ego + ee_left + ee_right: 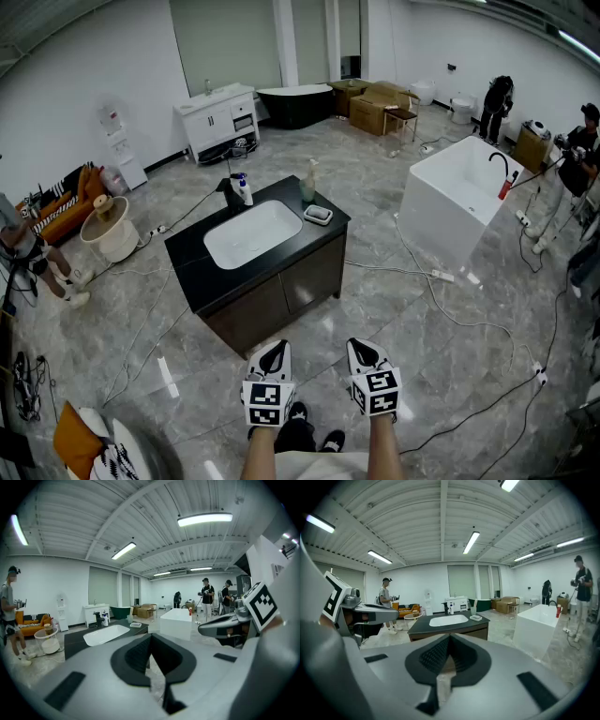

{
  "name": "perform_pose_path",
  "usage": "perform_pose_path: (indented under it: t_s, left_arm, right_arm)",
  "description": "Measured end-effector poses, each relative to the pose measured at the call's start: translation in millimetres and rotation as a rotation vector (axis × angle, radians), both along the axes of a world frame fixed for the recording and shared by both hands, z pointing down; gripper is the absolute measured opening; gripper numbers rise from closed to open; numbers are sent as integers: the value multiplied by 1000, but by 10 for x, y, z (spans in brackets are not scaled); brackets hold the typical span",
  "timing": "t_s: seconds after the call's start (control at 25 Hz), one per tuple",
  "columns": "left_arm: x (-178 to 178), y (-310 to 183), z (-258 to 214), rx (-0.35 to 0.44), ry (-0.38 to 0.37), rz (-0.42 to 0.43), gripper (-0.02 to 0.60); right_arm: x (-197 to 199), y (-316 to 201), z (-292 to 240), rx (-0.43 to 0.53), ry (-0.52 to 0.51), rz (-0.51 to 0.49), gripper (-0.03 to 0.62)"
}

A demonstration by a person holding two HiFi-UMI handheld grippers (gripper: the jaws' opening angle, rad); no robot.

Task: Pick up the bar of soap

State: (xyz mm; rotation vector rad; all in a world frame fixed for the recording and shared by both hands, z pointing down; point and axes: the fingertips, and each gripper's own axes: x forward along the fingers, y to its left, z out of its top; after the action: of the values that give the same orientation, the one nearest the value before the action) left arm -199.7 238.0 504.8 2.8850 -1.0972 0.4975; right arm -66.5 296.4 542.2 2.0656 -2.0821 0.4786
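Observation:
The bar of soap [318, 214] lies in a small white dish at the right end of a black vanity counter [197, 246], beside the white sink [251, 232]. The dish also shows far off in the left gripper view as the soap dish [136, 625] and in the right gripper view as the soap dish [476, 618]. My left gripper [275, 348] and right gripper [361, 345] hang side by side over the floor in front of the vanity, well short of the counter. Both sets of jaws are shut with nothing between them, seen close up on the left gripper [151, 640] and the right gripper [449, 641].
A pump bottle [307, 182] and a black faucet [232, 190] stand on the counter. A white bathtub [458, 199] sits to the right, with cables [441, 305] across the marble floor. People stand at the far right [494, 108] and the left edge [33, 255]. Boxes [380, 105] line the back.

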Motion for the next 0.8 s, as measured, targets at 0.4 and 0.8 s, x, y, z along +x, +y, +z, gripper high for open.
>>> perform_pose_path:
  t_s: [0.4,0.8]
  left_arm:
    - [-61,12,-13,-3,-1,-17,5]
    - [69,-82,-25,3,5,-13,5]
  right_arm:
    - [-28,44,31,8,-80,-10,5]
    - [125,18,93,4,-84,-5,5]
